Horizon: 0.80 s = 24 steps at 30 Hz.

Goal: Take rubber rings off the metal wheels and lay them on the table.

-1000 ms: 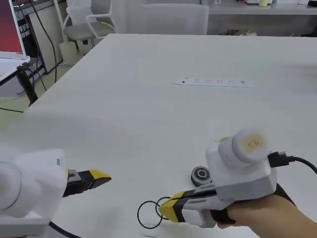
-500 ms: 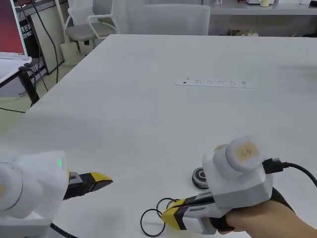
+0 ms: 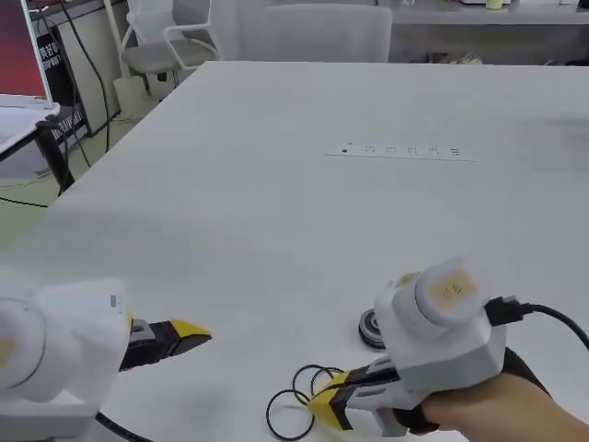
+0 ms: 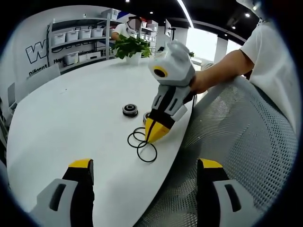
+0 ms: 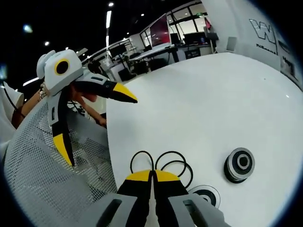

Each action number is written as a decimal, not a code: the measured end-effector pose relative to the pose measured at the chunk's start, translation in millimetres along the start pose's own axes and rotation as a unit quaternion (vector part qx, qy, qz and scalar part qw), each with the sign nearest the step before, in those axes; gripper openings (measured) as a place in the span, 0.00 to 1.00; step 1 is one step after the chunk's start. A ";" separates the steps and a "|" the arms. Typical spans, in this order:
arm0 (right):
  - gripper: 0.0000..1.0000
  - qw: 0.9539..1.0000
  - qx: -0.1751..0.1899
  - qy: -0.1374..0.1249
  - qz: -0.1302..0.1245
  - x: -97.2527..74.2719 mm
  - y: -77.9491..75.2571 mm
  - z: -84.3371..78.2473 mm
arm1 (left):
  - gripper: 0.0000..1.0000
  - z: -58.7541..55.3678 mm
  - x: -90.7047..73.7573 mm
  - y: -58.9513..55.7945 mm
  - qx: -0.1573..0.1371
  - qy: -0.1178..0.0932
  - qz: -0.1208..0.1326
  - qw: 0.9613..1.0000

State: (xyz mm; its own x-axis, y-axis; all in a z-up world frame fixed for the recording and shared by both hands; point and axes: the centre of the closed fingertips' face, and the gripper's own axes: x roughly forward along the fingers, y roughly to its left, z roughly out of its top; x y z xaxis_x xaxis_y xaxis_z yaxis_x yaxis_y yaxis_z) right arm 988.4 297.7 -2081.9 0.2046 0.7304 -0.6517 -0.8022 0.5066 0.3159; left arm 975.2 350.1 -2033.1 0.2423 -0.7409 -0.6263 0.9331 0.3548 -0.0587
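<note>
My right gripper (image 3: 327,405) is low over the table's near edge, shut on a thin black rubber ring (image 3: 270,416) that lies flat ahead of its tips. In the right gripper view the pinched ring (image 5: 142,152) forms a narrow loop, with two more rings (image 5: 171,152) overlapping beside it. A metal wheel (image 3: 371,329) stands just right of the rings, also the wheel (image 5: 239,164). A second wheel (image 5: 207,195) sits close under the right gripper. My left gripper (image 3: 189,333) hovers open to the left, well apart from the rings (image 4: 138,151) and the wheel (image 4: 130,109).
A white power strip (image 3: 400,151) lies on the white table (image 3: 276,203) farther back. Office chairs (image 3: 175,46) stand beyond the far left corner. The near table edge runs right beneath both grippers, with a mesh chair (image 4: 227,123) below it.
My right gripper has drawn back towards the near edge, dragging the pinched ring with it and uncovering the two other rings. The left gripper has barely moved.
</note>
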 end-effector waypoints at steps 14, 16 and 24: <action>0.00 1.000 -0.009 0.001 -0.002 1.0 -0.8 -0.8 | 0.89 0.7 0.4 -0.2 0.000 -0.001 -0.001 1.000; 0.00 1.000 -0.011 0.001 -0.003 1.0 -0.9 -0.5 | 0.89 0.7 0.4 -0.2 0.000 -0.001 -0.001 1.000; 0.03 1.000 -0.013 -0.009 -0.011 -2.0 -4.0 5.0 | 0.89 -0.3 0.4 -0.2 0.001 0.002 -0.001 1.000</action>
State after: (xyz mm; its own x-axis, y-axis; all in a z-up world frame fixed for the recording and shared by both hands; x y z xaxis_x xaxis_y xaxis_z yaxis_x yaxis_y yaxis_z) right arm 994.0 296.5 -2078.4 0.2326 0.7269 -0.6462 -0.8114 0.5113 0.2831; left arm 975.0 349.9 -2033.6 0.2402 -0.7396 -0.6287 0.9339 0.3527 -0.0581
